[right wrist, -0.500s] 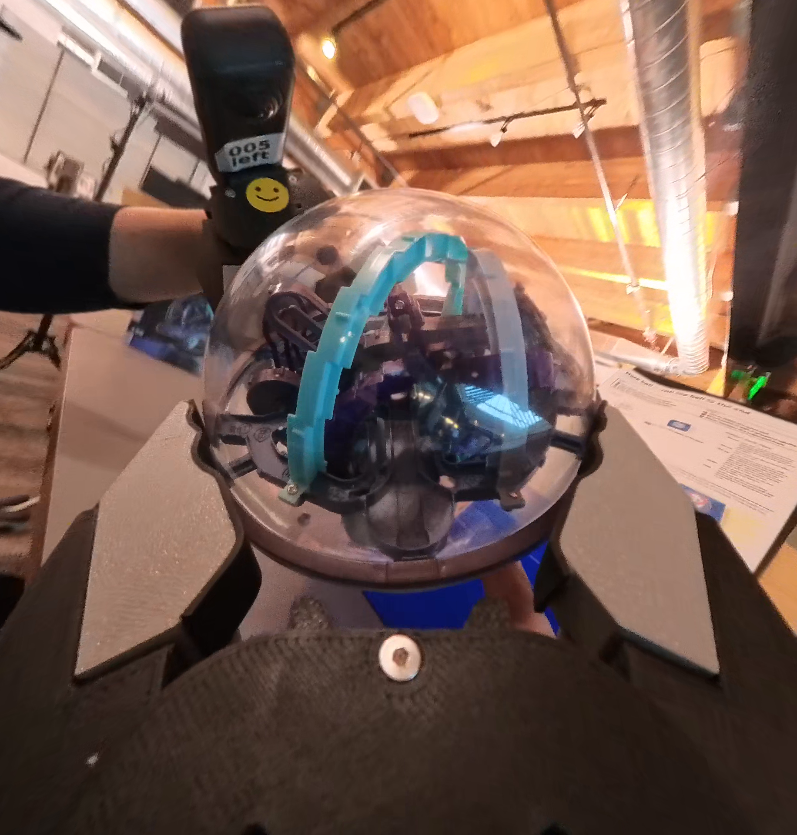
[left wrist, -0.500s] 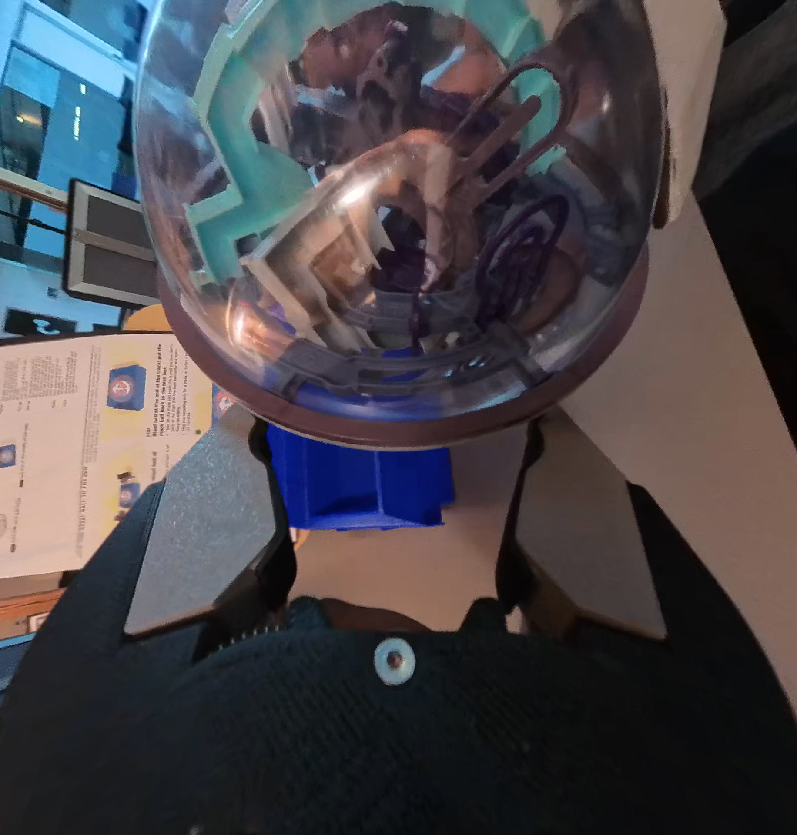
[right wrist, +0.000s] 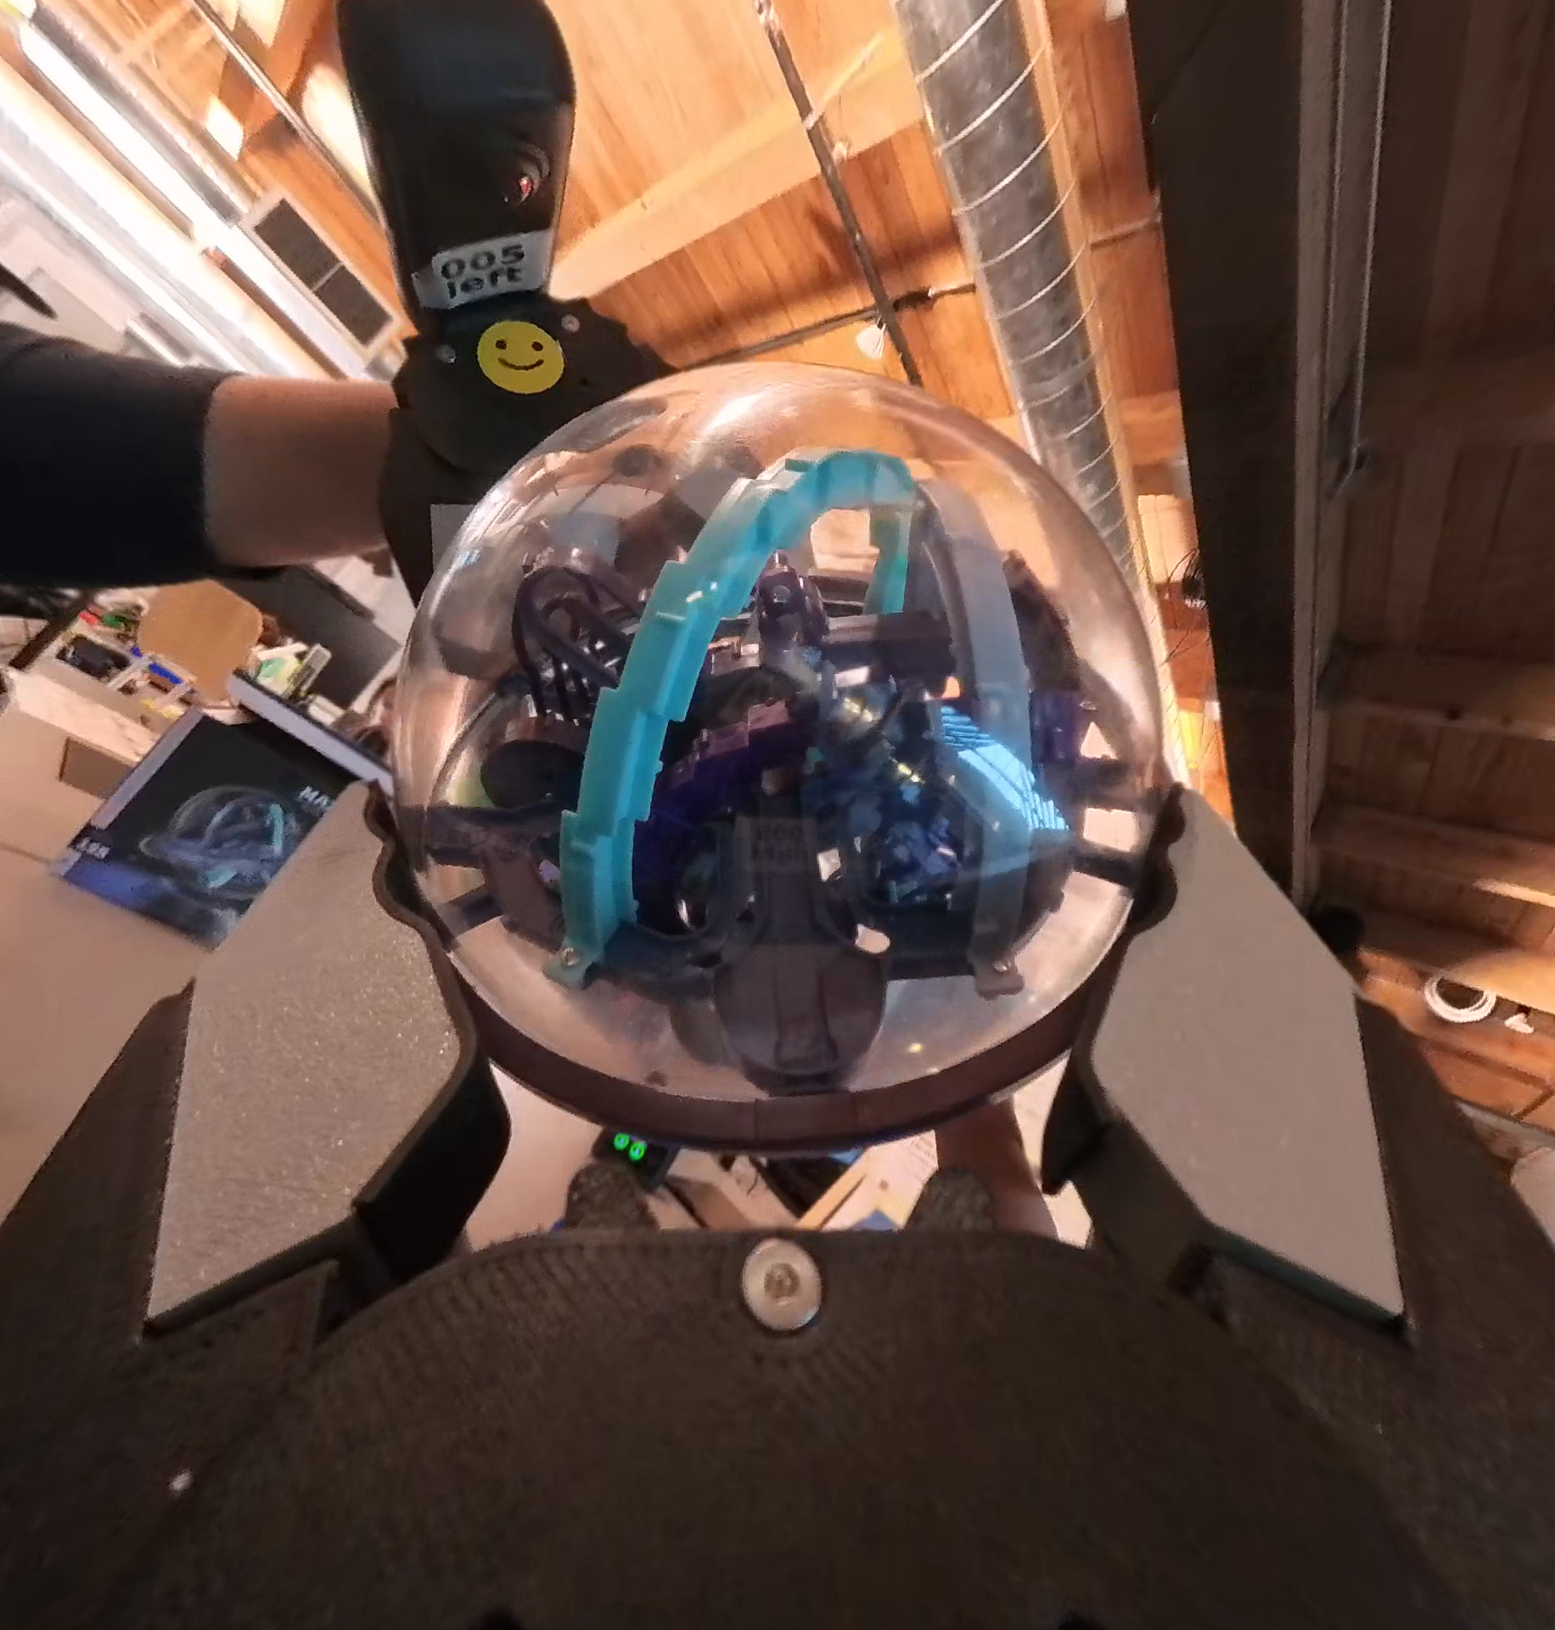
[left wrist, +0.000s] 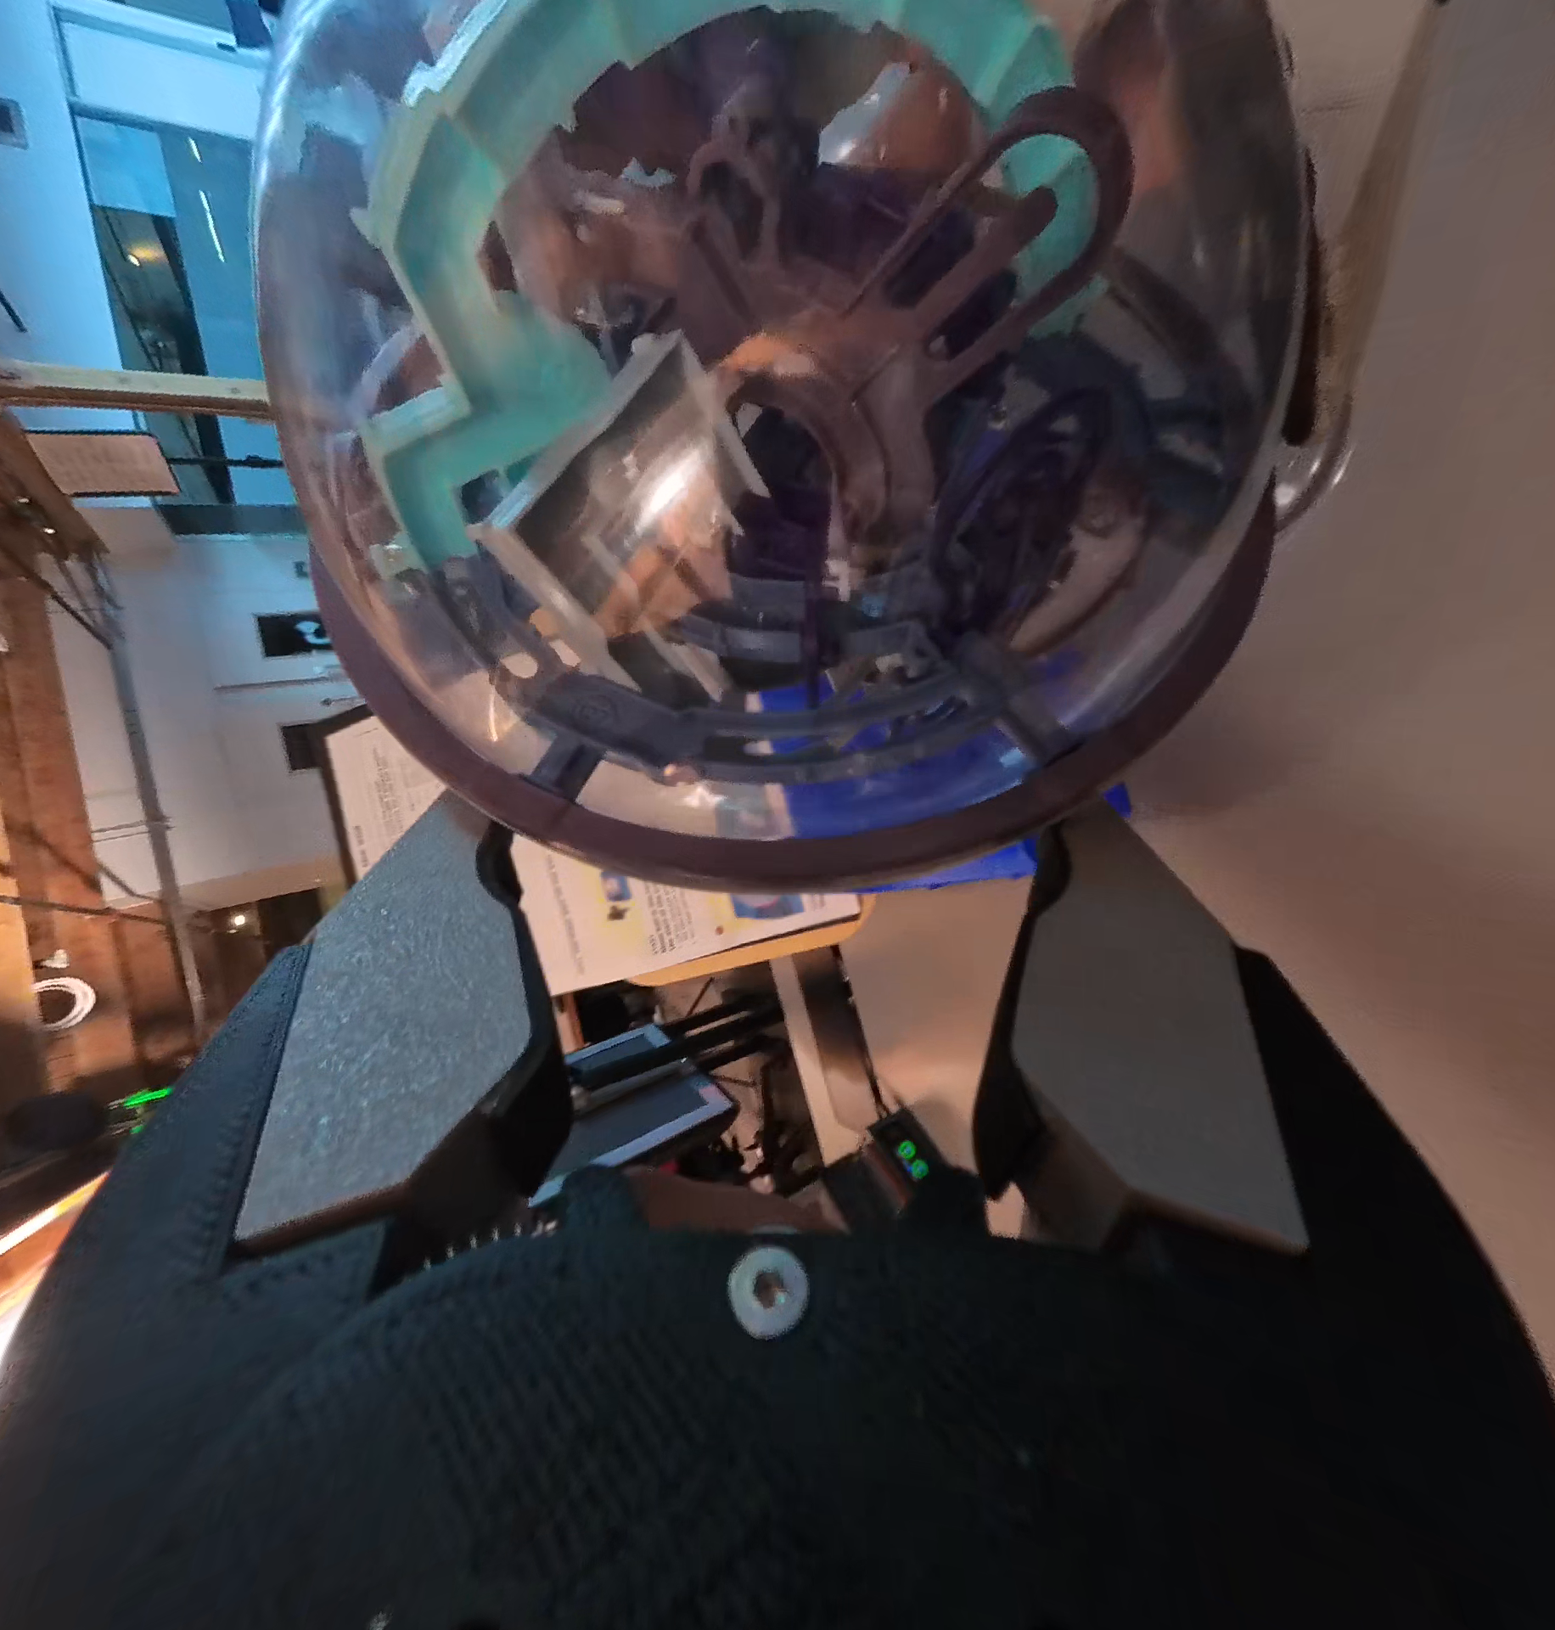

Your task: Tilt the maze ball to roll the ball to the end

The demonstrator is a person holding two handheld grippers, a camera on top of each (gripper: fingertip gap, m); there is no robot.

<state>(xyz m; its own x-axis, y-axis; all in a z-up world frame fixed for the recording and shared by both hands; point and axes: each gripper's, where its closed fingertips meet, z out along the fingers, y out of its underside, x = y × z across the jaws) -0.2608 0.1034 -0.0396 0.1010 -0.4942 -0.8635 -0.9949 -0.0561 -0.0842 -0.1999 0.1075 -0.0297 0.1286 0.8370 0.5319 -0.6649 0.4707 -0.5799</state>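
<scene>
- Above the desk (right wrist: 42, 926), your right gripper (right wrist: 778, 847) angles upward, jaws pinching the maze ball (right wrist: 778, 750) at its sides.
- Opposite, your left gripper (left wrist: 765, 847) clamps its dark rim (left wrist: 756, 860).

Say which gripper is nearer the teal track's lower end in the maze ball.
Right: the teal track's lower end faces the right gripper, which clasps the maze ball; the left gripper holds its far side.

Warm light is glowing off a wooden plank ceiling (right wrist: 686, 159), with a shiny metal duct (right wrist: 1012, 220) running across it next to a dark pillar (right wrist: 1232, 353). Tall windows (left wrist: 139, 265) are showing blue on a white wall (left wrist: 210, 750), and a brick wall (left wrist: 16, 794) is sitting beside it.
</scene>
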